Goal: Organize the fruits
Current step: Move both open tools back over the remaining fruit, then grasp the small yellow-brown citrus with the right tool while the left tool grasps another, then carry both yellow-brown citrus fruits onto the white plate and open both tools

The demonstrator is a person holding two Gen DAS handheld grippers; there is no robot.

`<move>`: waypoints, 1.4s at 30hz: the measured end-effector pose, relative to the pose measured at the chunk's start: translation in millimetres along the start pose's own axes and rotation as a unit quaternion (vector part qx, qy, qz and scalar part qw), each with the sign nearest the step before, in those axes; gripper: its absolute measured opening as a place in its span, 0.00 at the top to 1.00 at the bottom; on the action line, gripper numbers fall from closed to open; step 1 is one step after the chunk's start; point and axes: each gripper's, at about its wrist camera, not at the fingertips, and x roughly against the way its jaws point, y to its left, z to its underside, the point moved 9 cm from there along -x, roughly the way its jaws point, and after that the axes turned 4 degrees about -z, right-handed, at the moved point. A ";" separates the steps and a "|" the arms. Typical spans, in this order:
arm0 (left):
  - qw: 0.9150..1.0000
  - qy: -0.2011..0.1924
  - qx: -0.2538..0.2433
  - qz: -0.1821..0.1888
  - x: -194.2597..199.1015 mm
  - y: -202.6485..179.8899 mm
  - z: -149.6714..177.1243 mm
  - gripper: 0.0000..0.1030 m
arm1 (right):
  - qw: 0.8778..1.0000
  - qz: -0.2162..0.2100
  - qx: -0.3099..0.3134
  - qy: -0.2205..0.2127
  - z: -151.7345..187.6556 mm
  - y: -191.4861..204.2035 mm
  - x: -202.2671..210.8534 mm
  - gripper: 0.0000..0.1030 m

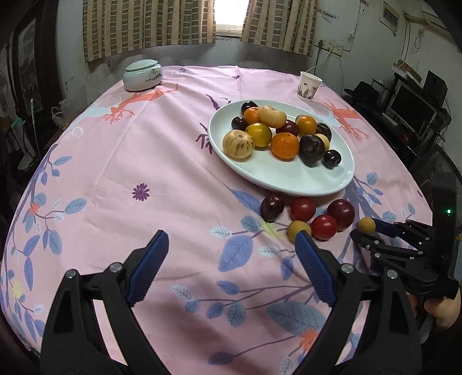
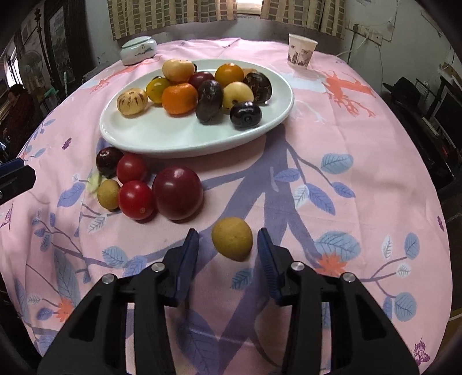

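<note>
Just small, yellow-brown, roundish fruit point(image 2: 232, 243).

Bare cloth lies under my left claw point(image 1: 231, 253). Ahead, a fruit cluster point(image 1: 314, 215) and the plate point(image 1: 277, 178) block the way.

A pink tablecloth point(image 1: 179, 161) printed with blue leaves, purple branches and orange trees covers the tabletop. Behind it hang checked beige-and-brown curtains point(image 1: 147, 26), parted at the middle where a window point(image 1: 231, 14) lets in bright daylight (the rest of the room is rather dim). The wall point(image 1: 274, 57) below is grey and stained. A wall socket point(image 1: 332, 47) with a white cable sits to the right. Further right, a dark shelf unit point(image 1: 404, 115) carries a monitor point(image 1: 411, 105) and a speaker point(image 1: 436, 83). On the left stand a dark framed picture point(image 1: 26, 63) and, in the right wrist view, a standing fan point(image 2: 30, 65).
</note>
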 end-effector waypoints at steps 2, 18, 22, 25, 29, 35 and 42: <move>1.000 0.005 -0.011 0.002 -3.1 -4.9 2.3 0.12 | 1.000 -0.007 -0.008 0.000 0.0 0.4 4.1 0.74; 0.995 0.061 -0.074 0.012 -63.4 -58.8 22.4 0.42 | 0.992 -0.078 -0.072 -0.074 34.1 -7.1 87.9 0.74; 0.994 0.054 -0.092 0.009 -68.2 -69.2 18.8 0.40 | 0.989 -0.088 -0.086 -0.080 37.4 -14.8 92.7 0.74; 0.995 0.048 -0.085 0.012 -71.0 -69.9 14.8 0.41 | 0.988 -0.098 -0.087 -0.079 39.6 -14.8 93.0 0.74; 0.996 0.044 -0.081 0.022 -71.9 -72.6 11.3 0.57 | 0.988 -0.102 -0.086 -0.077 40.4 -13.5 92.8 0.74; 0.996 0.029 -0.068 0.042 -54.8 -70.8 10.6 0.76 | 0.989 -0.104 -0.075 -0.075 37.1 -1.6 92.1 0.74; 0.996 0.006 -0.054 0.074 -14.3 -63.7 14.3 0.76 | 0.990 -0.106 -0.058 -0.071 30.5 18.9 89.9 0.74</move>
